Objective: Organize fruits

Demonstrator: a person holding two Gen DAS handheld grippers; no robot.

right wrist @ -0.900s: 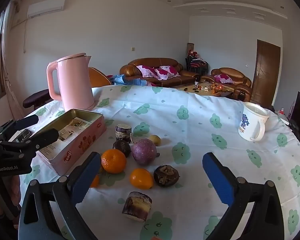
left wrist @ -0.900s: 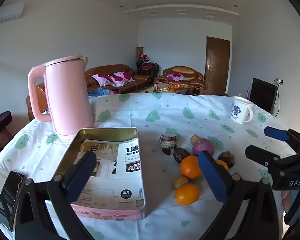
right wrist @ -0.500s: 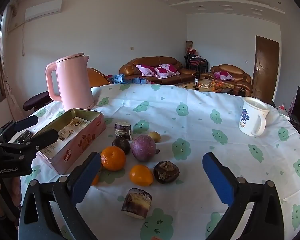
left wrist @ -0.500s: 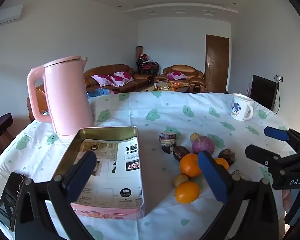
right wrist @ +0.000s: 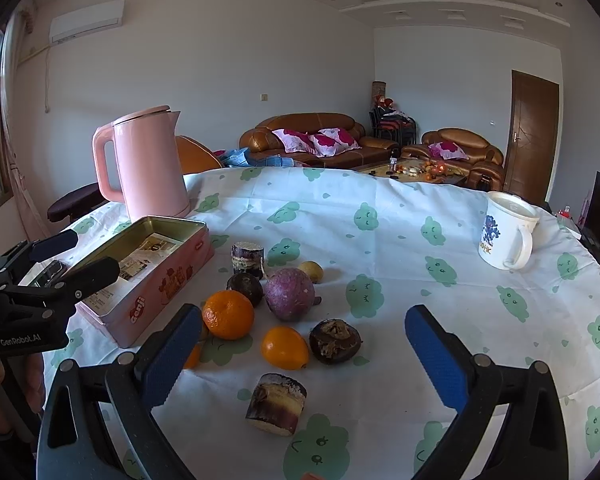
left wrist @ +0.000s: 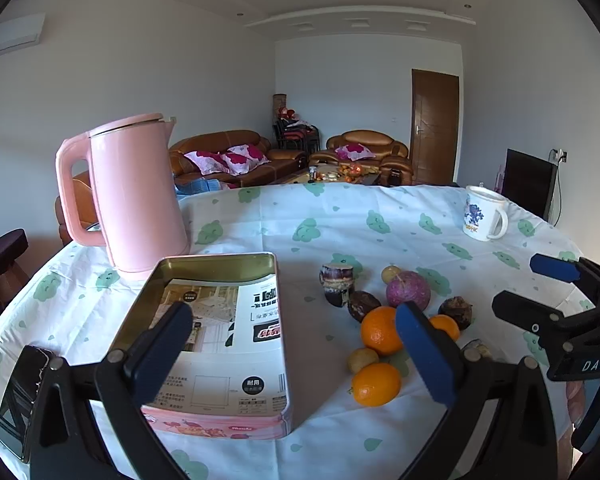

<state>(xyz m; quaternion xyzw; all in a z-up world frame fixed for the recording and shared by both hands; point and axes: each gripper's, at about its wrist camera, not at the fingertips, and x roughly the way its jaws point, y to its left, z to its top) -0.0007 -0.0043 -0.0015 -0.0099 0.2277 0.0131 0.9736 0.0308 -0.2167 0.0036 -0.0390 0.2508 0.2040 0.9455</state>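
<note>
Right wrist view: the fruit pile (right wrist: pixel 276 312) sits loose on the table (right wrist: pixel 420 280), straight ahead of the right tool (right wrist: pixel 300 356), with the cut cane stub (right wrist: pixel 277 403) lying nearest, between its wide-apart, empty blue pads. The open pink tin (right wrist: pixel 148 276) is just left of the pile. The left tool (left wrist: pixel 294 350) is also spread wide and empty, aimed mostly over the tin, so I'd guess the right hand grabs first and carries leftward.
</note>
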